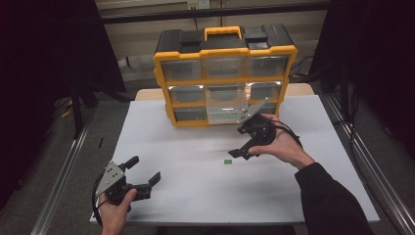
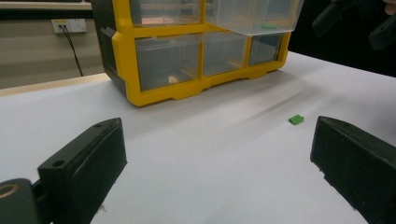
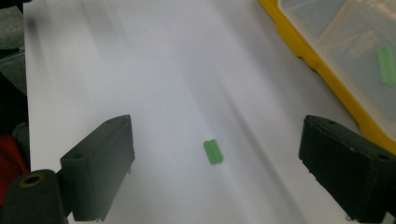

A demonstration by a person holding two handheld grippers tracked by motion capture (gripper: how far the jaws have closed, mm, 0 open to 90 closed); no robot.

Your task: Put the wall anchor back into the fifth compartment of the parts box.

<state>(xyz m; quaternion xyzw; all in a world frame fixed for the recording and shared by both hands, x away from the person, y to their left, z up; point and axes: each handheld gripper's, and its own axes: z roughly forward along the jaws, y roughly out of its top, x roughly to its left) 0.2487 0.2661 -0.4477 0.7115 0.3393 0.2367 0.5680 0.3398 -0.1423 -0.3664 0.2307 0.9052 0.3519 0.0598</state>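
A small green piece point(image 1: 228, 161) lies on the white table point(image 1: 186, 196), in front of a yellow and black drawer cabinet point(image 1: 225, 73). My right gripper point(image 1: 236, 142) hovers just above and behind the piece, tilted down, jaws open with nothing held. In the right gripper view the green piece point(image 3: 213, 151) lies on the table between and below the open jaws of the right gripper point(image 3: 217, 128). My left gripper point(image 1: 144, 169) rests low at the table's front left, open and empty. From the left gripper view point(image 2: 219, 128) the green piece point(image 2: 296, 120) lies farther off to the right.
The cabinet's middle drawer point(image 1: 226, 105) is pulled out and holds another green piece point(image 3: 386, 65). The other clear drawers are pushed in. A metal rail point(image 1: 362, 161) runs along the table's right side and another rail point(image 1: 63, 171) along its left.
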